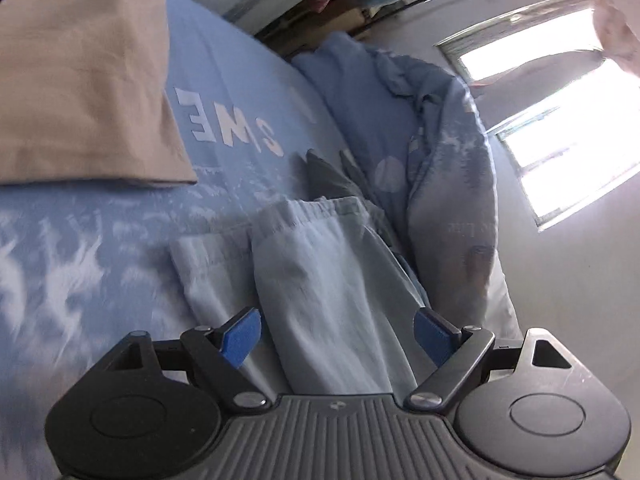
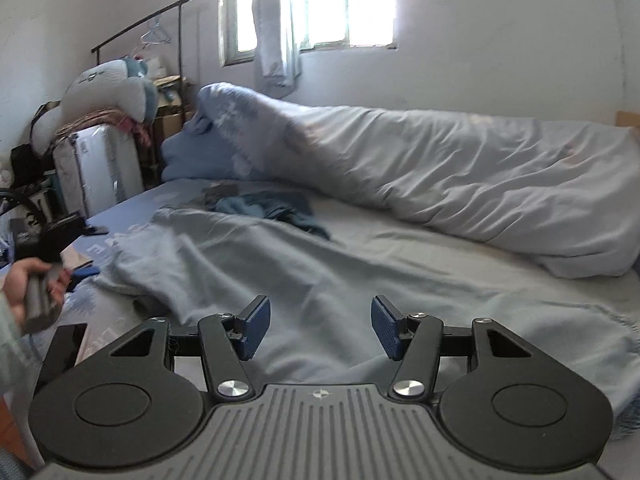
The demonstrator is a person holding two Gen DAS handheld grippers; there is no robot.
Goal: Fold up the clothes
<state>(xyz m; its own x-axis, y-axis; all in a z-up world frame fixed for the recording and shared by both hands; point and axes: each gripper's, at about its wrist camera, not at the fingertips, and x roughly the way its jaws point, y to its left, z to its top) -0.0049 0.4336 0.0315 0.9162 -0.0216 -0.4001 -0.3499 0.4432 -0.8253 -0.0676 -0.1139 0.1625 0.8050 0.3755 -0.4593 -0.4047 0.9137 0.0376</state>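
the pale blue, soft crumpled garment (image 1: 320, 280) with a gathered hem lies on the blue printed bed sheet (image 1: 100, 248). left gripper (image 1: 338, 334) jaws gape wide above it; right gripper (image 2: 320, 328) jaws stand apart, empty.

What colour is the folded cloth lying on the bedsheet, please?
Tan; the folded cloth shows best in the left wrist view.

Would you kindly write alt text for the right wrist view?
The right gripper, jaws open and empty, hovers over a pale blue garment spread on a bed. A rumpled duvet lies behind it under a bright window, and a hand shows at the left edge.
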